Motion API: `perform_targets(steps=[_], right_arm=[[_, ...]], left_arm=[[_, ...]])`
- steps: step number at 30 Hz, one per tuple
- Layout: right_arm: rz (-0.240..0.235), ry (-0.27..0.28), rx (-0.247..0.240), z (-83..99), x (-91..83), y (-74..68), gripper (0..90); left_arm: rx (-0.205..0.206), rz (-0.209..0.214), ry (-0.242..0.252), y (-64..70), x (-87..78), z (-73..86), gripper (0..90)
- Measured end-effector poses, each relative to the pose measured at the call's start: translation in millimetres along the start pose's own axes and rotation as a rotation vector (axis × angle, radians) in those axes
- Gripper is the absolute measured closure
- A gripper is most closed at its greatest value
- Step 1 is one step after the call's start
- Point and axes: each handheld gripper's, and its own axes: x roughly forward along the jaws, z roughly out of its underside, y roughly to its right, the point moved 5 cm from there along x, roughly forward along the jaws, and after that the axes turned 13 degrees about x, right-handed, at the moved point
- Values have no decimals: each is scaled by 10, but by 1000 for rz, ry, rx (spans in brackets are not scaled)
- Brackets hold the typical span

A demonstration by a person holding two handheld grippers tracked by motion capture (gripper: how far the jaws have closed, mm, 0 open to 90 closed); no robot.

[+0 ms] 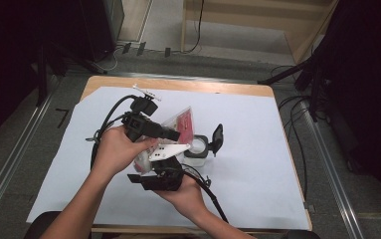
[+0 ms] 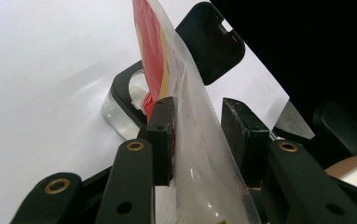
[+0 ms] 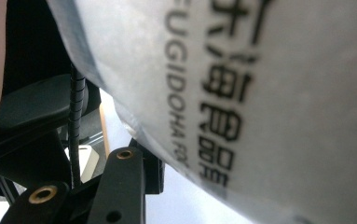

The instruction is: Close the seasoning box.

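Note:
A clear plastic bag (image 1: 180, 122) with a red label hangs over the table's middle, between both hands. My left gripper (image 1: 175, 134) comes from the left and is shut across the bag's middle; in the left gripper view the bag (image 2: 190, 102) runs up between the two pads. My right gripper (image 1: 148, 167) is below it, shut on the bag's lower end. The printed bag (image 3: 260, 93) presses close to that camera and hides one jaw. Just right of the bag stands a small clear container (image 1: 197, 148) with a black rim and white contents, its black lid (image 1: 217, 138) flipped open.
A white sheet (image 1: 257, 164) covers the wooden table (image 1: 178, 83). Black cables trail from both grippers toward the front edge. Dark stands and cables are on the floor to the right of the table.

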Motion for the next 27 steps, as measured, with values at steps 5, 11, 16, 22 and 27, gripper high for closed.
perform_targets(steps=[5,11,16,22,27], right_arm=[[2,3,0,6,-1,5,624],[2,0,2,10,0,8,624],[3,-1,0,9,1,8,624],[4,-5,3,12,1,8,624],[4,-7,5,11,-2,7,625]], left_arm=[[4,0,-2,2,8,-1,661],[0,5,-2,0,12,2,660],[-1,6,5,-6,12,4,663],[0,13,3,-19,14,9,667],[-4,15,6,-24,14,11,667]])
